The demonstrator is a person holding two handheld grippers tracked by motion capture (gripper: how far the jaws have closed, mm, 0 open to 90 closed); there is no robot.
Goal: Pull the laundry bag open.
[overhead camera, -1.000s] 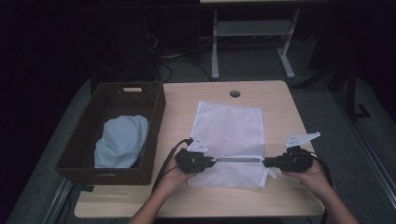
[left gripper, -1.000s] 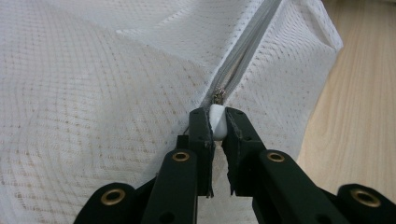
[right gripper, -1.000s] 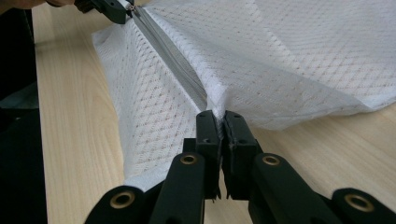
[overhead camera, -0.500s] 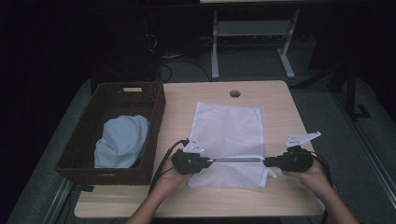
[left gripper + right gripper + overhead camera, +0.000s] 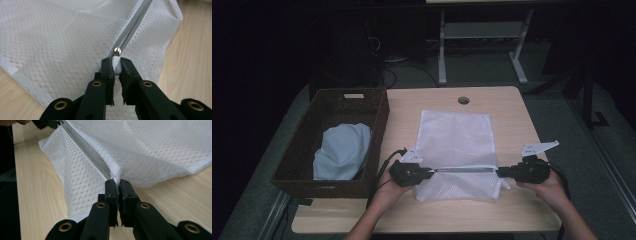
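You are holding a white mesh laundry bag [image 5: 456, 145] that is lying flat in the middle of the frame in the high view, on the wooden table [image 5: 512, 210]. The bag's zipper [image 5: 464, 170] is running as a taut line across the lower middle of that view, between your two grippers.

Your left gripper [image 5: 431, 171], at the lower centre-left of the high view, is pinching the white zipper pull [image 5: 116, 65]. In the left gripper view the jaws are rising from the bottom centre and pressing together on that pull, with its small metal slider [image 5: 117, 51] just above the jaw tips and the zipper running off toward the upper right of the frame.

Your right gripper [image 5: 501, 172], at the lower centre-right of the high view, is clamping the far end of the zipper. In the right gripper view [image 5: 119, 182] the jaws are squeezing the mesh fabric at the zipper's end, with the zipper stretching away to the upper left of the frame.

At the left of the high view a dark wicker basket [image 5: 297, 172] is sitting on the table, holding a light blue cloth [image 5: 342, 150].
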